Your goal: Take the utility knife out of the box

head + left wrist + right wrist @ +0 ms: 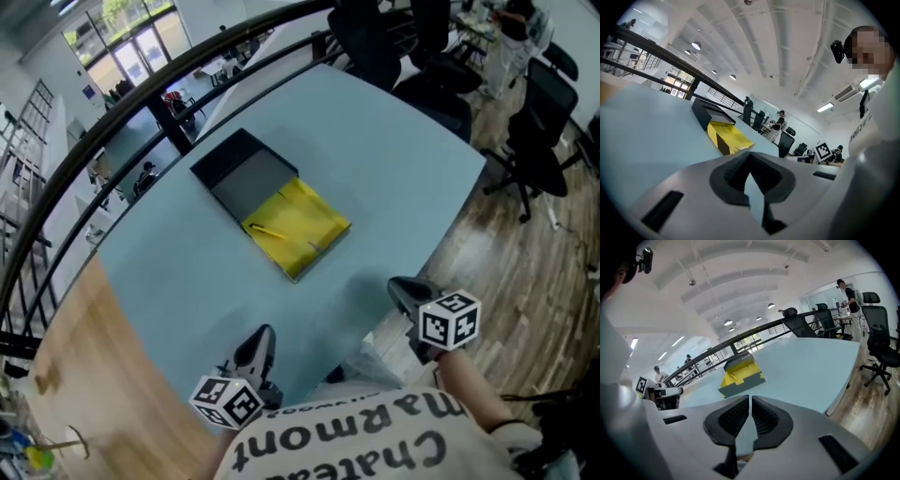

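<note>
The left gripper (255, 349) is held low over the near edge of the surface (375, 187), tilted slightly downward, with its jaws pressed together and nothing between them. The right gripper (409, 295) is held further forward beside the surface's corner, tilted downward more steeply, its jaws likewise closed and empty. The open box (272, 202) is seen well ahead of both grippers, between their lines of aim. The utility knife (267, 231) is seen as a slim yellow thing lying in the box's yellow tray, well apart from either gripper.
</note>
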Demonstrator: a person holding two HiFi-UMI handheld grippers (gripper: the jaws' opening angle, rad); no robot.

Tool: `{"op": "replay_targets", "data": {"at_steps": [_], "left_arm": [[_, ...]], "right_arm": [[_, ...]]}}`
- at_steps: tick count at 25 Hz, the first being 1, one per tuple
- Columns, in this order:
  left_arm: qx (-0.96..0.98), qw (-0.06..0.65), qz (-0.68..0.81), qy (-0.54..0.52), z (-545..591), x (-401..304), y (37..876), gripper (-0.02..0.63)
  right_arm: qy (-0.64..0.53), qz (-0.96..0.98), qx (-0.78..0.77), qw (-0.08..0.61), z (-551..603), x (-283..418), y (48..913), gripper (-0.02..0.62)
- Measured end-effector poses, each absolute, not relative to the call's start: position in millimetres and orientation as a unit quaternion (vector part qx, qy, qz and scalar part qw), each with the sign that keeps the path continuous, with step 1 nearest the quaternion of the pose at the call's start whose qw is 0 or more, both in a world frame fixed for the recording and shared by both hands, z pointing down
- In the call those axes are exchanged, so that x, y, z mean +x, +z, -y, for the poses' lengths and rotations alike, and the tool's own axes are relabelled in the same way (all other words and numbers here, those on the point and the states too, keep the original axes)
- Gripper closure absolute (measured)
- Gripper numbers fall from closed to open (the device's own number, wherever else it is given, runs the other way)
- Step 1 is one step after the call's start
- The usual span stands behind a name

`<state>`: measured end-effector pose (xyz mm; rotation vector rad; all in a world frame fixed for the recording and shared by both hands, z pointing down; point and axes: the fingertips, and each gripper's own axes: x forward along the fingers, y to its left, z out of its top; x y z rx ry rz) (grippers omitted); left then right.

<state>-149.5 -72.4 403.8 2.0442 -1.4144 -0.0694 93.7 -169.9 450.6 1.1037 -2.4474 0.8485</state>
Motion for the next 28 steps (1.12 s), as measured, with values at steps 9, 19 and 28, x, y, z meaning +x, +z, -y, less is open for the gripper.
{"op": "replay_targets", "data": {"at_steps": [9, 19, 28], "left_arm": [[0.756, 0.301, 0.581, -0.035, 128.5, -121.9, 401.2, 0.604], [0.751, 0.232, 0.618, 0.002, 191.7, -117.2, 382.4, 0.604], [0.731, 0.217, 0.646, 0.031, 223.2, -135.8, 381.3, 0.604]], "right_arm": [[0.306, 0.871, 0.349, 0.158, 251.3, 123.6, 450.2, 0.551], [0.29, 0.894, 0.299, 0.167, 320.8, 122.4, 449.3, 0.551], [0.306, 0.909, 0.235, 0.158, 352.6, 84.9, 447.3, 0.551]]}}
